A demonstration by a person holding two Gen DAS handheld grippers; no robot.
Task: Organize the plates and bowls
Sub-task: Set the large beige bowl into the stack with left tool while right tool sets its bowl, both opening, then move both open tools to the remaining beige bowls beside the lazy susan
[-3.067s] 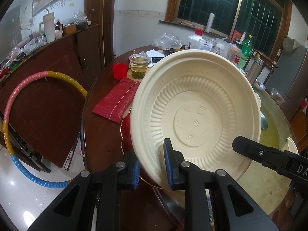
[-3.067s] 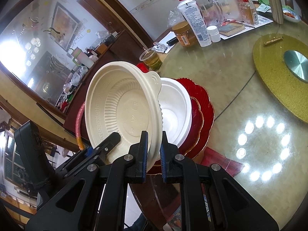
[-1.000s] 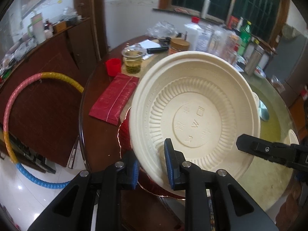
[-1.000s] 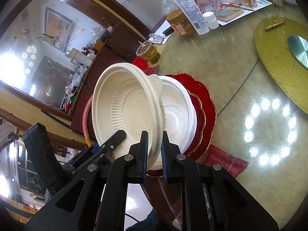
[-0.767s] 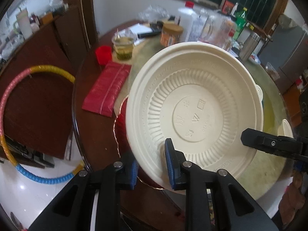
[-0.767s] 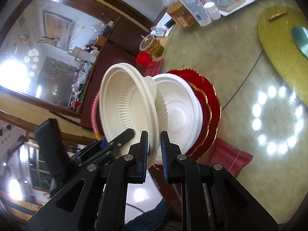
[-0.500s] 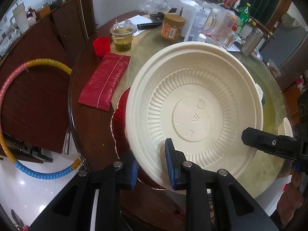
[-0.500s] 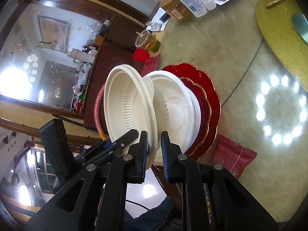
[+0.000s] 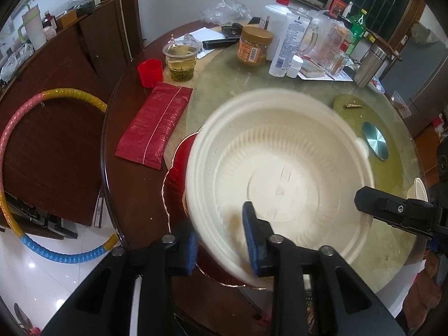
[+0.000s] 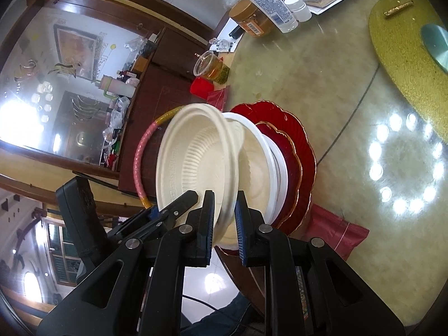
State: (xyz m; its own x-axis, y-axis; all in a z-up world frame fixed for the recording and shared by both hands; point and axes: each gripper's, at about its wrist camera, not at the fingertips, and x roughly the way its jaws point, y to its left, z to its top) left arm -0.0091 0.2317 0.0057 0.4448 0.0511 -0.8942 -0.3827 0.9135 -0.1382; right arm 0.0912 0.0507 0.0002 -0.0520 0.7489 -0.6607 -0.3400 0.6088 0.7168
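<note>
- Left gripper (image 9: 221, 236): jaws opening, the near rim of the cream bowl (image 9: 280, 184) between them; the left pad stands clear of the rim, so no grip.
- Right gripper (image 10: 224, 224): clamped on the same bowl's (image 10: 193, 165) rim, bowl held tilted on edge.
- Cream bowl: blurred in both views; ribbed wall, flat embossed base, key-pattern band under the rim; it hangs over the stack at the table (image 9: 224, 84) edge.
- Stack: white bowl (image 10: 260, 165) nested just behind the cream one; two red gold-edged plates (image 10: 296, 145) beneath.
</note>
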